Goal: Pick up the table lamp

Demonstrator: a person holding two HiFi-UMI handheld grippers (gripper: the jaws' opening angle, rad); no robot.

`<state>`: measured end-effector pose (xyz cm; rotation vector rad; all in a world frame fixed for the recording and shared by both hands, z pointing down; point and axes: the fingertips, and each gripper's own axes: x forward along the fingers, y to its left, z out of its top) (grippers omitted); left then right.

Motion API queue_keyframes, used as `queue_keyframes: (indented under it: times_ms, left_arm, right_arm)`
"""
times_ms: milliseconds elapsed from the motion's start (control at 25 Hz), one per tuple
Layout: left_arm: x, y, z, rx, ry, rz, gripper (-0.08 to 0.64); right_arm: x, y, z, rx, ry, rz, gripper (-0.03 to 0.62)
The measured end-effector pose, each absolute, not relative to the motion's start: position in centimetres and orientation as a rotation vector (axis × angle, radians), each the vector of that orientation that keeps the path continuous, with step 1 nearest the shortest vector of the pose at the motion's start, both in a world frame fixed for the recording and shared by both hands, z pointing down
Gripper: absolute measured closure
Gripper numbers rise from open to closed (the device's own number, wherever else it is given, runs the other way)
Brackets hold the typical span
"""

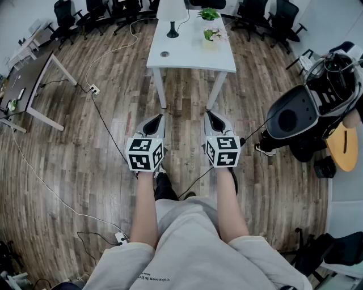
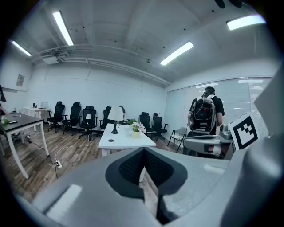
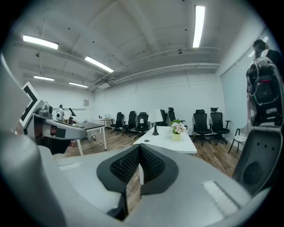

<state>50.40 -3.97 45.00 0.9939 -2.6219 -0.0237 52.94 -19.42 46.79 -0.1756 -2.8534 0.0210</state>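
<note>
Both jaw pairs are held clenched, empty: left gripper [image 1: 157, 120], right gripper [image 1: 211, 118]. Lamp [image 1: 172, 17] is seen upright at the table's [image 1: 193, 56] far end (well apart, ahead); left gripper is judged slightly nearer.

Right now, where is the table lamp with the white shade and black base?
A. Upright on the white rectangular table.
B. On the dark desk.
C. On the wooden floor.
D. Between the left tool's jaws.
A: the white-shaded table lamp stands upright on the white rectangular table, ahead of the shut, empty left tool and right tool.
</note>
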Motion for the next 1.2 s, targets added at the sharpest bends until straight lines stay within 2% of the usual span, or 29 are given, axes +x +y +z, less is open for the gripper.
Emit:
queue_keyframes:
  times_ms: [760,1200]
  left_arm:
    - [42.7,-1.6,43.1,0.996,-2.638,-0.078,0.56]
    - [34.4,1.9,42.4,0.93,-2.692,-0.183,0.56]
  right_arm:
    - [44.9,-17.0,44.5,-0.198,-2.964,0.065,0.569]
    - [36.4,-15.5,44.8,-0.304,-2.922,0.085,0.568]
